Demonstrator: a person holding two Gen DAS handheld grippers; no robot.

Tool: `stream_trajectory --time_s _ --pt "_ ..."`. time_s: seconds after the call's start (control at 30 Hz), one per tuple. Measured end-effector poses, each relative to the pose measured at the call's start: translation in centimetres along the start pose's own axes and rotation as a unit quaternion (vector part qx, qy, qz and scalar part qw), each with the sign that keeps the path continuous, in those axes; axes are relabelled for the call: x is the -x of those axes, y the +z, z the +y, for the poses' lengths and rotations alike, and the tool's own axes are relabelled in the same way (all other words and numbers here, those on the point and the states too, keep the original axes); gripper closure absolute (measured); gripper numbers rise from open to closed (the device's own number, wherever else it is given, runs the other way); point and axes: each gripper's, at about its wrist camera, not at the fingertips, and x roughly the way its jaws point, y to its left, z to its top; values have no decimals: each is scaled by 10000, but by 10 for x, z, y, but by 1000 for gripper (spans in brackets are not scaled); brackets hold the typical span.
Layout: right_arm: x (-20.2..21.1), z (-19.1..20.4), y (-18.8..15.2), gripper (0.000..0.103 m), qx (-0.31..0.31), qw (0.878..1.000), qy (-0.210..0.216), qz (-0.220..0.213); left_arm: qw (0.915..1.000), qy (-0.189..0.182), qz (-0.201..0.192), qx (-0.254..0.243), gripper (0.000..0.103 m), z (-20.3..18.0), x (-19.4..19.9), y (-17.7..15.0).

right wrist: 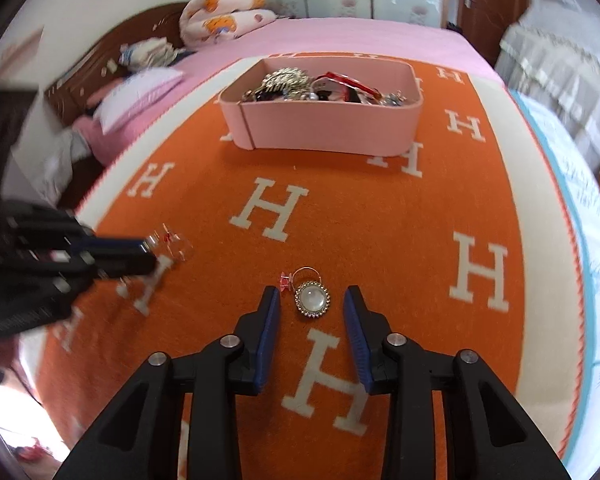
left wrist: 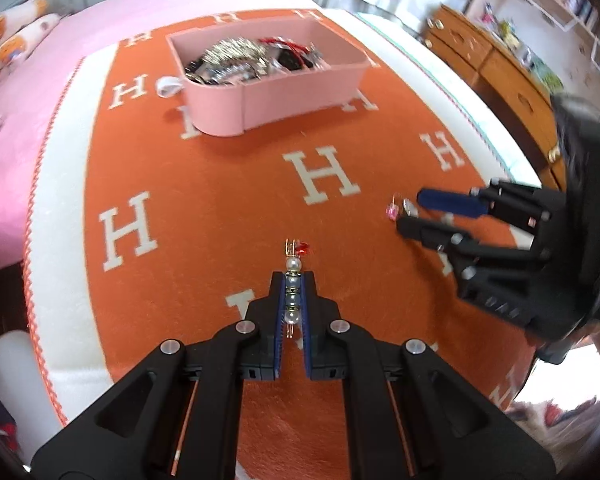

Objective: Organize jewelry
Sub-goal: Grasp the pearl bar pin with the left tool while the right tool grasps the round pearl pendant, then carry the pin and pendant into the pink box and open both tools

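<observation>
— What's out, counted?

— One pink box [left wrist: 260, 96], piled with tangled jewelry, on the orange blanket [left wrist: 220, 184] with white H letters. On the near side of the box, toward the cameras, are two loose pieces: a pearl hair clip [left wrist: 292, 280] and a round ring [right wrist: 312, 297] with a pale stone rimmed in small crystals. A tiny pink charm [right wrist: 285, 282] touches the ring's band. (The blanket lies over a pink bedspread [left wrist: 100, 20].)

— The two tools?

— The left gripper [left wrist: 293, 276] is clenched on the pearl hair clip, blue pads pressed to both sides. The right gripper [right wrist: 312, 300] is spread wide, with the ring lying on the blanket between its fingertips, touched by neither pad.

— Which way does the clip point?

— Its long axis runs straight along the left gripper's fingers, toward the pink box. Four pearls sit in a row, the red-jewelled gold end sticking out past the fingertips on the box side, the thin tail back between the pads.

— And the ring?

— It lies stone-up, its wire band on the side nearer the box. From the left wrist view it is blurred, probably just the pink and silver glint at the right gripper's tips.
</observation>
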Motion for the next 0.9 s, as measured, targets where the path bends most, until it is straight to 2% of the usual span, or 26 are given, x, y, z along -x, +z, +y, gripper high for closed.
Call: stream_trajectory --time_s 0.07,0.1,0.3,0.47,0.53,0.57,0.63,0.7,0.9 --pt "-1 4 -2 85 145 9998 -109 -18 9999 25 -112 108 98 1 8 0" --pt "-1 4 -1 87 183 9998 -117 -29 9998 56 -147 129 98 2 11 0" --pt "8 -6 -2 90 -125 9998 151 -70 9988 77 -360 321 98 2 32 1" --pt "31 -10 -3 92 -306 9988 317 -224 9976 -107 -493 467 98 1 55 6" --pt "42 -13 1 92 -377 9980 390 -320 9981 -200 -320 488 98 -1 51 6" --pt "45 -12 2 92 -376 9980 383 -339 9988 -110 -142 447 98 -1 45 4" --pt "51 -12 5 92 -340 9981 362 -357 9977 143 492 455 98 -1 16 -8" --pt "54 -10 8 92 -306 9983 348 -342 9959 148 683 574 98 2 6 -17" --pt "61 -6 10 92 -295 9983 390 -319 9939 140 739 812 98 8 9 -31"
